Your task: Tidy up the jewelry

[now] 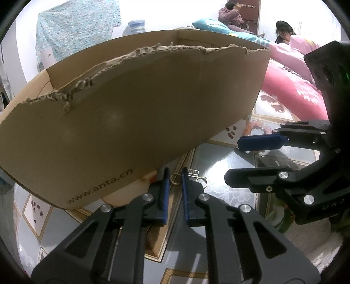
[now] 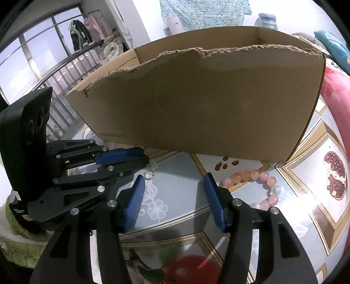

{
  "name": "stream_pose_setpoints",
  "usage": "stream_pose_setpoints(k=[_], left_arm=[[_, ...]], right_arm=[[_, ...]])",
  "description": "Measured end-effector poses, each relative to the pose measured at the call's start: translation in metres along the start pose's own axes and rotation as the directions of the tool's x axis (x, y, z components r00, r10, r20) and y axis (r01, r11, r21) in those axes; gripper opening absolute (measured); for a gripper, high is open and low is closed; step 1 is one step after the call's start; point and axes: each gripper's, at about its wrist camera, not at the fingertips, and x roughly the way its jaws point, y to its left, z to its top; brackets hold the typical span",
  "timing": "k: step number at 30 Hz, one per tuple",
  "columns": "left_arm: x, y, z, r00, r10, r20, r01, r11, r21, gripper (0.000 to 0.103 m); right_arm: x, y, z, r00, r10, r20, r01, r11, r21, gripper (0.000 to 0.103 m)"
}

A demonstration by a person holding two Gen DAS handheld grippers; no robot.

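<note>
Left gripper (image 1: pixel 175 174) is seen nearly closed, empty, with a ring (image 1: pixel 174 179) just beyond its tips, by the box (image 1: pixel 131 113). Right gripper (image 2: pixel 174 185) is spread wide, bracelet (image 2: pixel 258 185) to its right.

We see white walls (image 1: pixel 153 15), a teal patterned cloth (image 2: pixel 203 13) hung up on them. Barred window (image 2: pixel 39 54) at left, clothes on a rail (image 2: pixel 87 32) beside it, dim daylight. Wooden door (image 1: pixel 251 11) at back. Bed with pink quilt (image 1: pixel 291 72); two people (image 1: pixel 284 32) on it. Glossy table (image 2: pixel 175 181) with pomegranate print, glare patches.
</note>
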Motion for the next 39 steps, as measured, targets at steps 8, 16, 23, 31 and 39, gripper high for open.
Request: stream_pose_setpoints(k=[8, 16, 23, 31, 39], left_arm=[[-0.003, 0.007, -0.003, 1.000, -0.018, -0.002, 0.018, 0.999, -0.051, 0.000], [-0.010, 0.010, -0.012, 0.999, -0.040, -0.017, 0.038, 0.994, -0.105, 0.000], [-0.020, 0.019, -0.022, 0.997, -0.064, -0.030, 0.058, 0.983, -0.176, 0.000], [-0.027, 0.018, -0.025, 0.998, -0.041, -0.043, 0.034, 0.987, -0.154, 0.000], [-0.023, -0.004, -0.021, 0.997, -0.023, -0.068, 0.018, 0.998, -0.064, 0.000]], right_arm=[[-0.006, 0.006, -0.001, 1.000, -0.008, 0.014, 0.008, 0.999, -0.033, 0.055], [-0.007, 0.008, -0.001, 1.000, -0.007, 0.011, 0.008, 0.999, -0.045, 0.055], [-0.006, 0.008, 0.000, 1.000, -0.009, 0.008, 0.009, 0.999, -0.043, 0.055], [-0.008, 0.006, -0.002, 1.000, -0.005, 0.009, 0.005, 0.999, -0.035, 0.055], [-0.012, 0.001, -0.003, 1.000, -0.007, 0.016, 0.007, 1.000, -0.023, 0.055]])
